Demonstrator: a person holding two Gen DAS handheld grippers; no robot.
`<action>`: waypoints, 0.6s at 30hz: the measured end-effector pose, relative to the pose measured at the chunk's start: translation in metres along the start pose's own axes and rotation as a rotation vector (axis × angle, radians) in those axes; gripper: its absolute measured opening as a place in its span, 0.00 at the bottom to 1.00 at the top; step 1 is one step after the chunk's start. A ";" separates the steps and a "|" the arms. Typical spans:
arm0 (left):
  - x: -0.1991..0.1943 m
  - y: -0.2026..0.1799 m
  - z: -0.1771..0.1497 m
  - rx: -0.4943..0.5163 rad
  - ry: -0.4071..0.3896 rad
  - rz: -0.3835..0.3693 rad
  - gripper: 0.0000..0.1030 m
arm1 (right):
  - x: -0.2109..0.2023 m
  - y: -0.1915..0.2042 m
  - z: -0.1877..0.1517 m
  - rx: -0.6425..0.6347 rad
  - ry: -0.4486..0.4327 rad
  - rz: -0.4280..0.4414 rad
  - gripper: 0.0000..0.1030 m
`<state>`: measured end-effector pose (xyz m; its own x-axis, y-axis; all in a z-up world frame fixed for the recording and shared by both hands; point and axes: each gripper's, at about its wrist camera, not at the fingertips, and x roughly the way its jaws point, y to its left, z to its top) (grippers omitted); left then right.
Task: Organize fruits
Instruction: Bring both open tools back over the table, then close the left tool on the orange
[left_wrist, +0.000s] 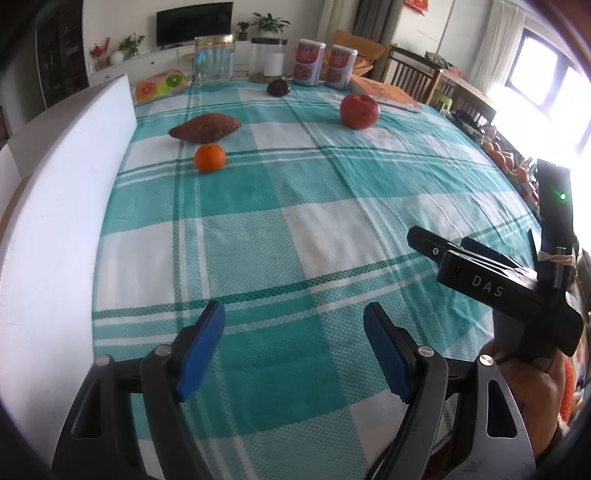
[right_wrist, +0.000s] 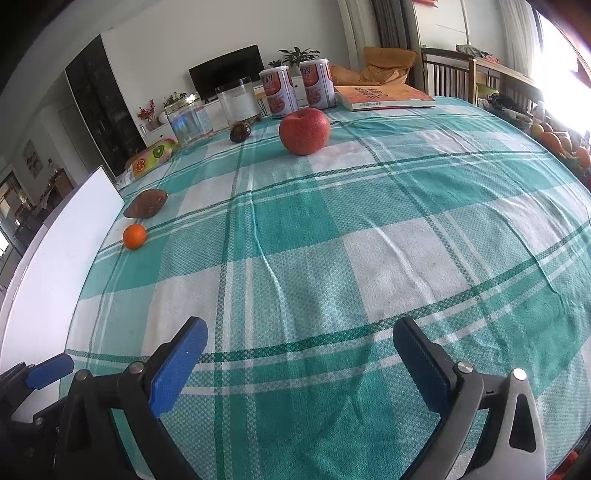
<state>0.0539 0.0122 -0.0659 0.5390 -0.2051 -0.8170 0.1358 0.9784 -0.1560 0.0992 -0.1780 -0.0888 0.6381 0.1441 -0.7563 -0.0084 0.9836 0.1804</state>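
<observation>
On the teal checked tablecloth (left_wrist: 314, 229) lie a red apple (left_wrist: 359, 110), a small orange (left_wrist: 209, 157), a brown sweet potato (left_wrist: 205, 127) and a dark round fruit (left_wrist: 278, 87). The right wrist view shows the apple (right_wrist: 304, 130), the orange (right_wrist: 134, 236), the sweet potato (right_wrist: 146, 204) and the dark fruit (right_wrist: 240, 132). My left gripper (left_wrist: 294, 325) is open and empty over the near cloth. My right gripper (right_wrist: 300, 343) is open and empty, well short of the apple; its body shows in the left wrist view (left_wrist: 491, 284).
A white board (left_wrist: 59, 206) runs along the table's left edge. At the far edge stand two glass jars (left_wrist: 215, 57), two printed canisters (left_wrist: 308, 62), an orange book (left_wrist: 388, 92) and a fruit-print pouch (left_wrist: 160, 85). Chairs and more oranges (left_wrist: 498, 155) are to the right.
</observation>
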 end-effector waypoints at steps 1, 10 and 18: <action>0.002 0.000 -0.001 0.000 0.005 0.002 0.77 | 0.000 0.000 0.000 0.002 0.003 0.001 0.97; 0.007 0.005 0.002 -0.013 0.005 0.002 0.77 | 0.005 -0.005 -0.001 0.028 0.035 0.013 0.97; 0.017 0.036 0.037 -0.150 -0.079 0.016 0.77 | 0.007 -0.003 -0.001 0.025 0.041 0.015 0.99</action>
<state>0.0988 0.0429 -0.0649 0.6043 -0.1853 -0.7749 0.0040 0.9733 -0.2296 0.1027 -0.1799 -0.0949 0.6058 0.1637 -0.7786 0.0019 0.9783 0.2071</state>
